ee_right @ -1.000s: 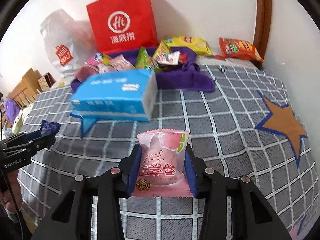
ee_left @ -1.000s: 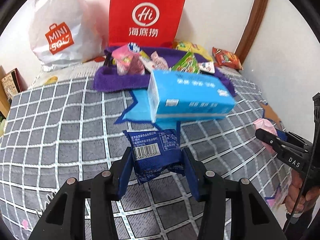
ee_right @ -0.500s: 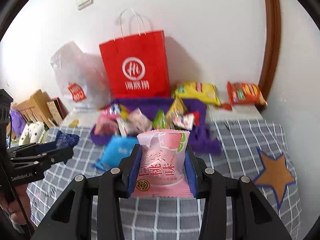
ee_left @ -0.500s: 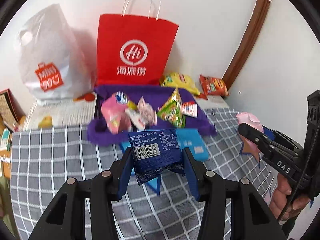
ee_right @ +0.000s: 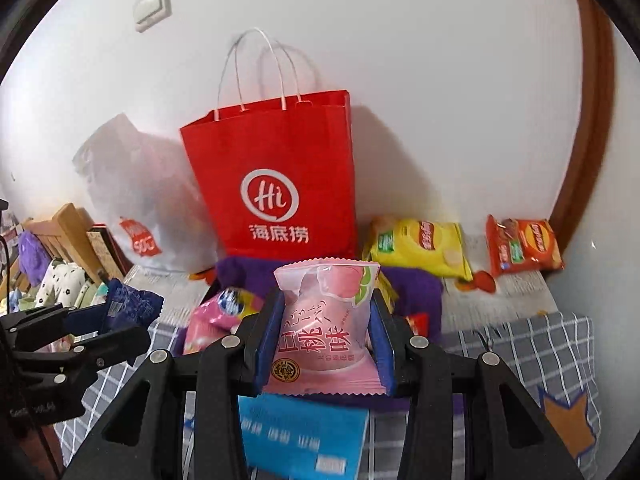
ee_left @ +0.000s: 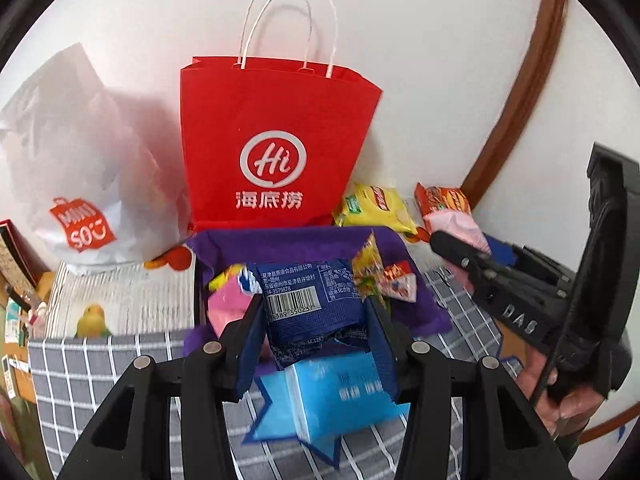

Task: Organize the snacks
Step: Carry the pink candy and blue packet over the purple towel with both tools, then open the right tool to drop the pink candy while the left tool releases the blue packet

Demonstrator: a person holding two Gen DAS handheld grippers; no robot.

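Both grippers have lifted off the checked grey bedspread toward the purple fabric bin, left gripper clamping the dark blue foil packet, right gripper the pink peach packet, so drop-off's probably next.

The red paper bag at 12 o'clock reads "Hi" in a white ring above "海底捞". The white plastic bag at 9 o'clock shows "SO" on an orange tag. The dark blue packet carries a barcode with "350237". The pink packet reads "白桃味". The right gripper's body bears "DAS".
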